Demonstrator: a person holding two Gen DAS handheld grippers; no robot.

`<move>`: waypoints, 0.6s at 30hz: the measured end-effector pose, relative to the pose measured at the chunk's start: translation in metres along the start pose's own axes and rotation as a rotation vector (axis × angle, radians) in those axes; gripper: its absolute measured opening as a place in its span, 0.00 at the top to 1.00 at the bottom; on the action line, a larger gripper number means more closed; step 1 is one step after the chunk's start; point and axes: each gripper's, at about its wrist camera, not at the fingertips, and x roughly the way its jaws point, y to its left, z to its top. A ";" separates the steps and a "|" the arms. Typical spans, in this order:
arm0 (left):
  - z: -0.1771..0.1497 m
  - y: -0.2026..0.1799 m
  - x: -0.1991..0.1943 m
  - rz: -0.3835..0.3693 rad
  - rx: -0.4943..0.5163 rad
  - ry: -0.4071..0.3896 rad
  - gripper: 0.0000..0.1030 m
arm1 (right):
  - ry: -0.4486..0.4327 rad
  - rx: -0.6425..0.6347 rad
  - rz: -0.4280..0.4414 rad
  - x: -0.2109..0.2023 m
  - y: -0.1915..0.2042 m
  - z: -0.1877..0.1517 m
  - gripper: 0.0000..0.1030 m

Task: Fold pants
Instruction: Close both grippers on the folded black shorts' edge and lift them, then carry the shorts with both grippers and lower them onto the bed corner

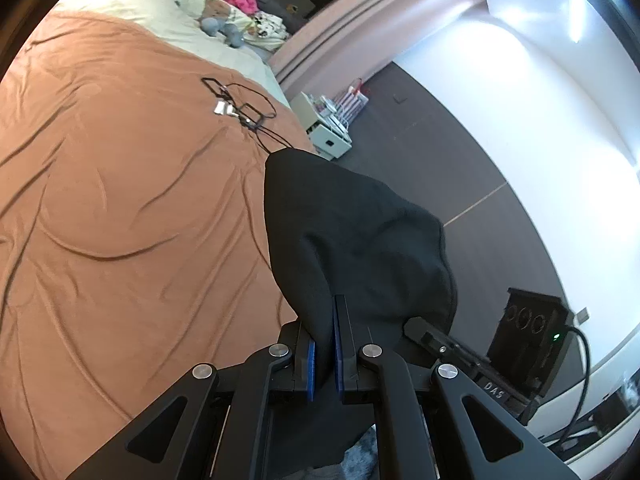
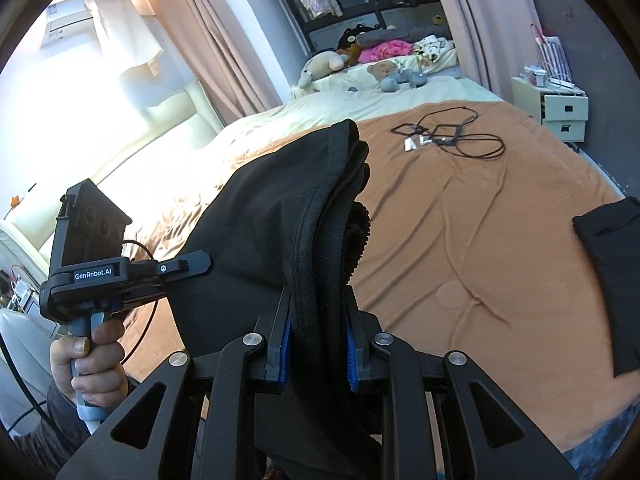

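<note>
Pinching the black pants [image 2: 256,240] at two spots, both grippers hold them up over the bed's orange blanket [image 2: 500,216] — left gripper [image 1: 324,344] on thin cloth, right gripper [image 2: 318,344] on the bunched waistband — probably to spread them flat, short of the cable [image 2: 452,136].

Black pants [image 2: 256,232], orange blanket [image 1: 120,200], blue tool pads [image 2: 285,354]
</note>
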 end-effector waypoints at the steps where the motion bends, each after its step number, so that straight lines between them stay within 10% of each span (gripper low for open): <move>1: 0.000 -0.004 0.004 0.000 0.009 0.005 0.93 | -0.005 -0.003 -0.005 -0.002 -0.003 0.000 0.83; 18: 0.009 -0.077 0.098 -0.095 0.112 0.056 0.93 | -0.085 -0.069 -0.082 -0.074 -0.036 -0.006 0.83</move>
